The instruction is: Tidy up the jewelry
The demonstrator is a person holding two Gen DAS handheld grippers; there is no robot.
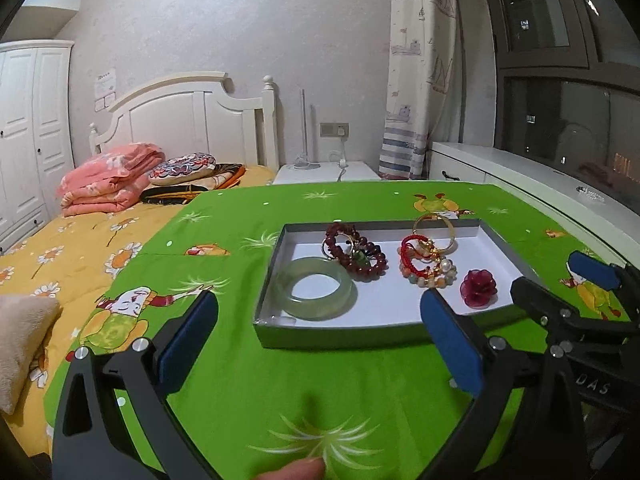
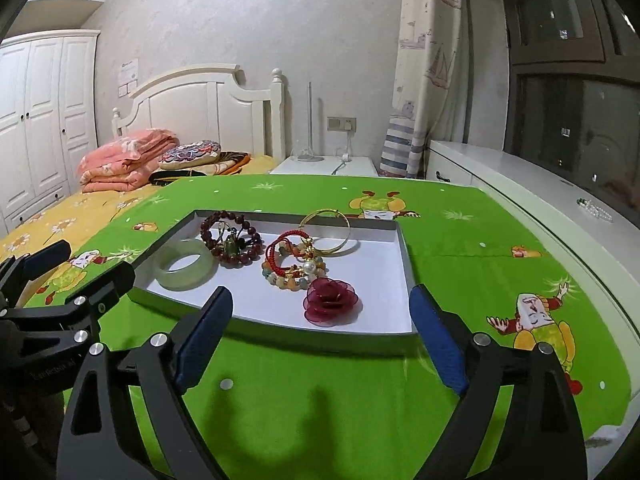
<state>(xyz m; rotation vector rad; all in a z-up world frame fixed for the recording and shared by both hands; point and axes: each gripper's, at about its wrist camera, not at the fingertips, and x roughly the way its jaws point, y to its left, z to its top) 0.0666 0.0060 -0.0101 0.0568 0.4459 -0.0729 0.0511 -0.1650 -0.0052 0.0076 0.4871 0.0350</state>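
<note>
A shallow grey tray (image 1: 492,236) with a white floor sits on a green cartoon-print tabletop (image 1: 320,380), centre of frame. Inside lie a pale green jade bangle (image 1: 316,293) at lower left, a dark red bead bracelet (image 1: 356,250) just behind it, a gold bangle (image 1: 435,228) at upper right, a tangle of red cord and pastel beads (image 1: 426,266), and a red fabric flower (image 1: 479,285) at lower right. The left hand-held gripper (image 1: 320,344) and right hand-held gripper (image 2: 322,340) both hover before the tray, fingers spread apart, holding nothing.
</note>
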